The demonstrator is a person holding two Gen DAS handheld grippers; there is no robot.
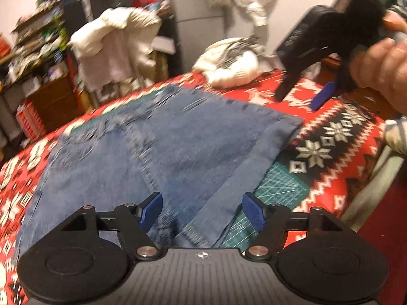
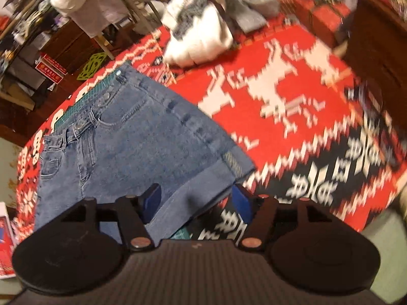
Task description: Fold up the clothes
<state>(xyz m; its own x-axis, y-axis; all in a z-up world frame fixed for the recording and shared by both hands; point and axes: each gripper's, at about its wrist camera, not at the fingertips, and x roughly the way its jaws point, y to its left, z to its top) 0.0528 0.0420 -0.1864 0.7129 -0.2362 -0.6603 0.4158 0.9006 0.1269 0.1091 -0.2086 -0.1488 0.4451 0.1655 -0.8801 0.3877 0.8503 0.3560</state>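
Denim shorts [image 2: 122, 147] lie flat on the red patterned tablecloth [image 2: 279, 96], partly over a green cutting mat [image 1: 277, 188] whose corner shows beside the near leg hem. In the right wrist view the waistband with its buttons sits at the far left and the cuffed leg hems come toward the grippers, so the long axis appears to run from the near hems out to the far waistband, slanting left.

Both tools are empty. The left gripper [image 1: 202, 209] hovers over the near hem with its blue pads well apart, nothing between them. The right gripper [image 2: 195, 199] is likewise spread wide, straddling the cuffed corner of the right leg; in the left wrist view it is raised above the cloth, held in a hand [image 1: 379, 61].

My guess is the step in hand is pinching the hems to fold them up toward the waistband. To do it well, each gripper should take both denim layers at an outer cuff corner, avoid catching the tablecloth or mat beneath, and lift evenly so the crease lands square.

A white garment [image 2: 201, 33] is bunched at the far edge.
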